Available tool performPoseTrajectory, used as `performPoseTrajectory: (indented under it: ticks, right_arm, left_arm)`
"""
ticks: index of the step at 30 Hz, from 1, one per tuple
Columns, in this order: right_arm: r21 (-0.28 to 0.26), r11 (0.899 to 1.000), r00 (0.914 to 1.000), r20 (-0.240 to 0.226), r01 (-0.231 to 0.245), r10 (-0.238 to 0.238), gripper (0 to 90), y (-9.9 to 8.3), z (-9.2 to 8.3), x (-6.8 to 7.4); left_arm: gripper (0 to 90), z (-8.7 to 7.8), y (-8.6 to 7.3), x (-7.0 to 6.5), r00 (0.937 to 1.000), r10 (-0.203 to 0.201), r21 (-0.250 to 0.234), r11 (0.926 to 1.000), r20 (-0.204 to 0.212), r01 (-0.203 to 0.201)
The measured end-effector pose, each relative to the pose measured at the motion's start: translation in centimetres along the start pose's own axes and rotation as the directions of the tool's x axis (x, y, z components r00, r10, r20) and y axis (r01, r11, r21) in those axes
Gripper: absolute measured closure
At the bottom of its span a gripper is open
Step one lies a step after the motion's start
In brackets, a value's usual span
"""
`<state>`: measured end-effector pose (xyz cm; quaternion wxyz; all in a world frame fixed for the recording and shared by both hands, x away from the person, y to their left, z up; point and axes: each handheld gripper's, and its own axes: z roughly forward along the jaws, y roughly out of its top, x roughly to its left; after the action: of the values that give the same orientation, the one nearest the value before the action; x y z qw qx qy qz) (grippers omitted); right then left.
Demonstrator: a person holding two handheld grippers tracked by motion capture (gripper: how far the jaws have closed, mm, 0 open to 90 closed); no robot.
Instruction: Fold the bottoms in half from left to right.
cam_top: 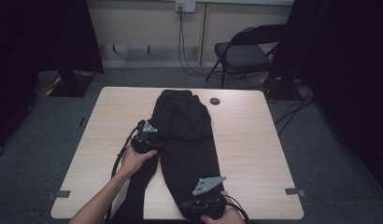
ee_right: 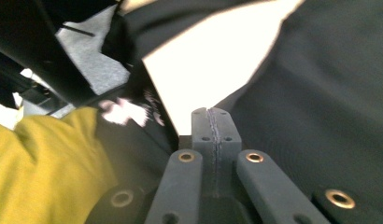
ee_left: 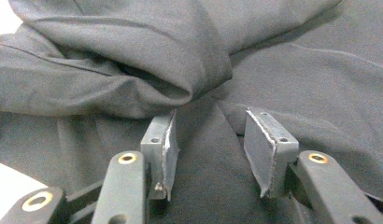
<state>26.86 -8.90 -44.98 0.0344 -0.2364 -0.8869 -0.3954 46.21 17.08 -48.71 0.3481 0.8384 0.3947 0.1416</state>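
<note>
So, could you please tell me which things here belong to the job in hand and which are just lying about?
In the job:
- black trousers, spread along the table
- left tongs, open over the cloth
- right tongs, shut at the near trouser leg; whether they pinch cloth is unclear

Lying about:
- folding chair behind the table
- round cable hole in the tabletop
- cables down the wall

The left gripper [cam_top: 150,135] was black with a grey three-cornered plate on top and a black cable looping from it. Its fingers [ee_left: 163,149] ended in flat grey pads, with brass-ringed holes along the arms. The right gripper [ee_right: 212,122] matched it. A yellow sleeve [ee_right: 45,163] showed beside it.
</note>
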Motion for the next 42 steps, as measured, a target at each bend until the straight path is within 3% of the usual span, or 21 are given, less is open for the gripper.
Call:
performPoseTrajectory:
  ticks: [3, 4, 6, 7, 8, 9, 11, 13, 15, 17, 22, 25, 26, 29, 32, 34, 35, 37, 38, 40, 42]
  right_arm:
    - [0.03, 0.999, 0.9982, -0.056, 0.024, -0.022, 86.6, 0.9, 1.4, 1.6]
    - [0.063, 0.996, 0.9927, -0.107, 0.062, -0.055, 78.8, 1.2, 2.5, 2.9]
    - [0.085, 0.993, 0.9883, -0.134, 0.084, -0.072, 75.9, 1.3, 2.9, 3.6]
    - [0.102, 0.987, 0.9861, -0.12, 0.127, -0.115, 76.9, 1.6, 2.9, 4.4]
    - [0.089, 0.987, 0.9845, -0.125, 0.135, -0.123, 76.4, 1.8, 2.8, 4.6]
    - [0.059, 0.992, 0.9843, -0.145, 0.111, -0.101, 74.8, 2.0, 2.5, 4.5]
    - [0.045, 0.994, 0.9893, -0.109, 0.101, -0.096, 75.9, 2.2, 1.8, 3.9]
    - [0.037, 0.996, 0.9942, -0.078, 0.078, -0.075, 75.6, 1.7, 1.0, 2.5]
    - [0.056, 0.997, 0.9979, -0.041, 0.051, -0.049, 72.1, 0.4, 0.3, 1.0]
    - [0.08, 0.997, 0.9997, -0.022, -0.01, 0.012, 72.0, -1.7, -0.5, -0.4]
    - [0.1, 0.993, 0.9976, 0.037, -0.062, 0.059, 69.4, -5.3, -2.2, -1.1]
    - [0.064, 0.994, 0.9917, 0.102, -0.085, 0.079, 65.0, -5.8, -3.0, -1.8]
    - [0.048, 0.994, 0.9906, 0.105, -0.094, 0.088, 64.1, -5.7, -3.2, -2.1]
    - [0.048, 0.995, 0.9879, 0.13, -0.092, 0.085, 64.2, -5.1, -2.9, -3.2]
    - [0.085, 0.991, 0.9834, 0.158, -0.104, 0.089, 65.4, -4.8, -2.1, -4.0]
    - [0.092, 0.993, 0.9861, 0.153, -0.08, 0.066, 65.4, -4.3, -1.8, -3.7]
    - [0.089, 0.994, 0.9867, 0.154, -0.068, 0.054, 65.1, -4.0, -1.6, -3.5]
    - [0.074, 0.996, 0.9891, 0.14, -0.056, 0.045, 64.7, -3.2, -1.3, -3.2]
    - [0.07, 0.996, 0.989, 0.141, -0.057, 0.046, 64.6, -2.9, -1.1, -3.2]
    - [0.068, 0.996, 0.9894, 0.139, -0.051, 0.042, 64.8, -2.6, -0.9, -3.2]
    - [0.067, 0.997, 0.9906, 0.135, -0.035, 0.025, 63.7, -2.0, -0.5, -3.1]
  left_arm:
    - [54.4, 0.1, 0.0, 0.0, 1.0, 0.008, 0.003, 1.0, -0.005, -0.008]
    - [54.3, 0.1, -0.1, 0.0, 0.9999, 0.013, 0.003, 0.9999, -0.006, -0.013]
    - [54.3, 0.1, -0.1, 0.0, 0.9998, 0.02, 0.002, 0.9998, -0.007, -0.02]
    - [54.3, 0.1, -0.1, 0.0, 0.9998, 0.021, 0.001, 0.9998, -0.007, -0.021]
    - [54.3, 0.1, -0.1, 0.0, 0.9997, 0.022, 0.001, 0.9998, -0.008, -0.022]
    - [54.2, 0.1, -0.1, 0.0, 0.9997, 0.022, 0.002, 0.9998, -0.008, -0.022]
    - [53.9, 0.1, -0.1, 0.0, 0.9998, 0.021, 0.001, 0.9998, -0.006, -0.021]
    - [53.7, 0.1, -0.1, -0.1, 0.9997, 0.025, 0.002, 0.9997, -0.008, -0.025]
    - [53.3, 0.1, -0.1, 0.0, 0.9997, 0.023, 0.001, 0.9997, -0.004, -0.023]
    - [53.3, 0.1, -0.1, 0.0, 0.9998, 0.02, 0.0, 0.9998, -0.001, -0.02]
    - [53.2, 0.0, 0.0, 0.0, 0.9995, 0.03, 0.011, 0.9995, -0.004, -0.03]
    - [51.7, -0.1, 0.1, -0.1, 0.9999, -0.002, 0.005, 1.0, 0.012, 0.002]
    - [51.7, -0.3, 0.1, 0.0, 0.9997, -0.003, 0.0, 1.0, 0.024, 0.003]
    - [51.7, -1.6, 0.3, 0.0, 0.9989, 0.003, -0.015, 0.9999, 0.046, -0.002]
    - [51.8, -3.7, -0.2, -0.3, 0.9972, 0.029, -0.017, 0.9995, 0.069, -0.028]
    - [54.1, -5.4, -1.1, -1.0, 0.9904, 0.048, -0.026, 0.9987, 0.13, -0.045]
    - [54.1, -6.5, -2.0, -1.5, 0.9858, 0.081, -0.029, 0.9966, 0.147, -0.077]
    - [54.8, -8.6, -3.8, -1.9, 0.9814, 0.095, -0.04, 0.9951, 0.167, -0.09]
    - [55.4, -8.6, -3.8, -1.9, 0.9814, 0.095, -0.04, 0.9951, 0.167, -0.09]
    - [55.5, -10.0, -5.0, -1.8, 0.9789, 0.053, -0.041, 0.9981, 0.197, -0.046]
    - [55.4, -11.3, -6.4, -2.2, 0.9655, 0.047, -0.051, 0.9981, 0.256, -0.035]
